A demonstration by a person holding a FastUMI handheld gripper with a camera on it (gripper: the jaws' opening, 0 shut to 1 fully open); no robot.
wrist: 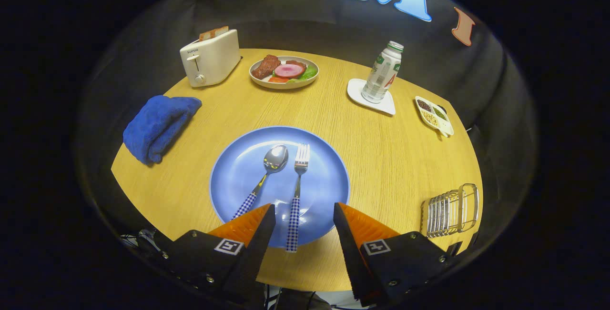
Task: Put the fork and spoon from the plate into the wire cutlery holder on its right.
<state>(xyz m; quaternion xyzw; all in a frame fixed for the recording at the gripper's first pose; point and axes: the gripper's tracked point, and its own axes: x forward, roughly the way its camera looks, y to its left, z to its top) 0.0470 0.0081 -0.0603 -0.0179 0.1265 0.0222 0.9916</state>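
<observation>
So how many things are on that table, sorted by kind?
Cutlery: 2, a spoon and a fork, between the open tool fingers.
Dishes: 4, a blue plate, food plate, coaster, snack tray.
Toaster: 1
Bottle: 1
Towel: 1
Wire holder: 1
Total: 10

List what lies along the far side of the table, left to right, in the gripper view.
Blue towel → toaster → food plate → bottle on its coaster → divided snack dish. Gripper open, fork handle between its fingers.
</observation>
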